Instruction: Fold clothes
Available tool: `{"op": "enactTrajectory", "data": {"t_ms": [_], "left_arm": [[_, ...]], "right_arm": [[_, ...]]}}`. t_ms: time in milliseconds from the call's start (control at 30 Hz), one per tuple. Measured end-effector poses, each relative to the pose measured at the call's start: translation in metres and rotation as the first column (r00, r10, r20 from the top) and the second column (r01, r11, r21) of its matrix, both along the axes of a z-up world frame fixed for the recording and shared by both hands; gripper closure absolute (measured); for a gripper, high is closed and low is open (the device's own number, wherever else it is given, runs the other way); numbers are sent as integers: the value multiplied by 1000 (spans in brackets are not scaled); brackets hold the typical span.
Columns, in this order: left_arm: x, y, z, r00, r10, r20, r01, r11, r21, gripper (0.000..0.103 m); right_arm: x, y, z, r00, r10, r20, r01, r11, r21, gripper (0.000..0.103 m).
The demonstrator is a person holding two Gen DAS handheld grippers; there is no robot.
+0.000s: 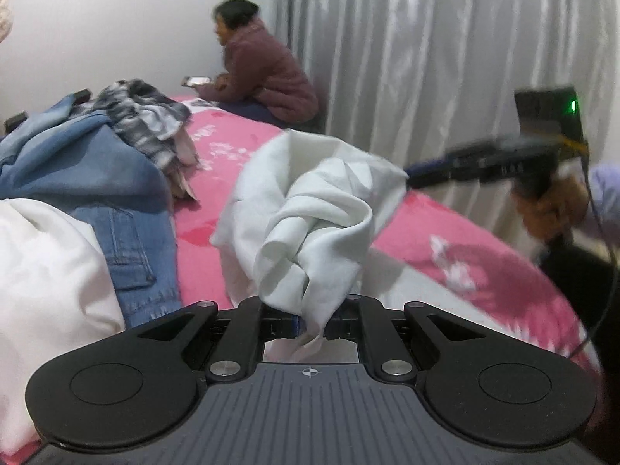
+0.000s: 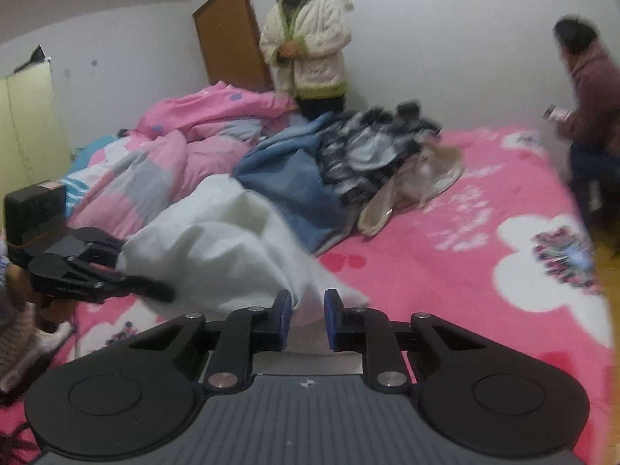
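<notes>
A bed with a pink flowered blanket (image 2: 445, 255) fills most of both views. On it, toward the wall, lies a bunched pink quilt (image 2: 174, 147), and beside that a heap of clothes: blue jeans (image 1: 97, 178), a grey patterned garment (image 1: 147, 116) and a beige piece (image 2: 422, 178). A person in a white jacket (image 2: 306, 46) stands by a brown door (image 2: 232, 35); another person in a maroon jacket (image 1: 267, 69) sits at the bed's far edge with a phone. The white garment (image 1: 310, 209) hangs lifted above the blanket, stretched between both tools. The left gripper (image 1: 312, 325) is pressed together, pinching a twisted fold of it. The right gripper (image 2: 307, 319) has a narrow gap between its blue pads, with a corner of the white cloth in that gap.
</notes>
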State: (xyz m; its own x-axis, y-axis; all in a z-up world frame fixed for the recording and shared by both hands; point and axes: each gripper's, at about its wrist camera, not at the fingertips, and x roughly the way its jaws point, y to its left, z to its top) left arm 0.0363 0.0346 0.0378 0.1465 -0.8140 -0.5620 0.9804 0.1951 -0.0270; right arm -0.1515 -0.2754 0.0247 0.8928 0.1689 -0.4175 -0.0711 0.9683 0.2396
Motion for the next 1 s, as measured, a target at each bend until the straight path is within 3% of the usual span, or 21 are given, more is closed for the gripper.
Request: {"op": "enactTrajectory", "data": {"t_ms": [100, 267, 367, 400, 433, 467, 533, 567, 633, 767, 867, 933, 1000], "left_arm": [[-14, 6, -1, 999, -32, 19, 32, 999, 15, 95], [-35, 11, -20, 985, -106, 133, 92, 989, 113, 94], [-39, 16, -35, 984, -118, 134, 96, 982, 160, 90], [-44, 18, -41, 978, -129, 167, 96, 977, 192, 82], [-47, 20, -45, 974, -124, 190, 79, 971, 228, 67], [-50, 21, -50, 970, -118, 211, 60, 963, 263, 61], [-49, 28, -51, 980, -95, 177, 40, 955, 295, 58], [-47, 34, -48, 988, -77, 134, 35, 957, 289, 57], [-44, 43, -39, 996, -20, 84, -2, 965, 263, 47], [-54, 51, -26, 991, 63, 119, -83, 982, 169, 34], [-76, 35, -31, 970, 2, 243, -40, 988, 150, 20], [-90, 22, -43, 941, -46, 335, -5, 989, 150, 10], [-101, 8, -56, 901, -68, 427, 1, 988, 155, 9]], "right_arm": [[-20, 10, 3, 1000, 29, -13, -28, 1000, 13, 84], [-37, 22, -11, 994, 53, -90, -52, 999, 12, 84], [-44, 23, -19, 990, 44, -133, -39, 998, 42, 82], [-46, 22, -21, 989, 38, -144, -31, 998, 54, 82], [-48, 21, -22, 987, 29, -156, -20, 998, 59, 79], [-48, 22, -22, 986, 28, -166, -18, 998, 59, 69], [-48, 25, -21, 985, 28, -170, -21, 999, 42, 54], [-47, 28, -22, 984, 31, -174, -27, 999, 28, 42], [-41, 35, -24, 981, 41, -187, -43, 999, -6, 32], [-27, 51, -31, 975, 66, -213, -86, 993, -84, 24], [-17, 66, -40, 959, 134, -251, -178, 971, -159, 22], [-13, 77, -45, 950, 160, -268, -224, 947, -229, 21], [-9, 86, -49, 950, 150, -272, -236, 918, -318, 21]]}}
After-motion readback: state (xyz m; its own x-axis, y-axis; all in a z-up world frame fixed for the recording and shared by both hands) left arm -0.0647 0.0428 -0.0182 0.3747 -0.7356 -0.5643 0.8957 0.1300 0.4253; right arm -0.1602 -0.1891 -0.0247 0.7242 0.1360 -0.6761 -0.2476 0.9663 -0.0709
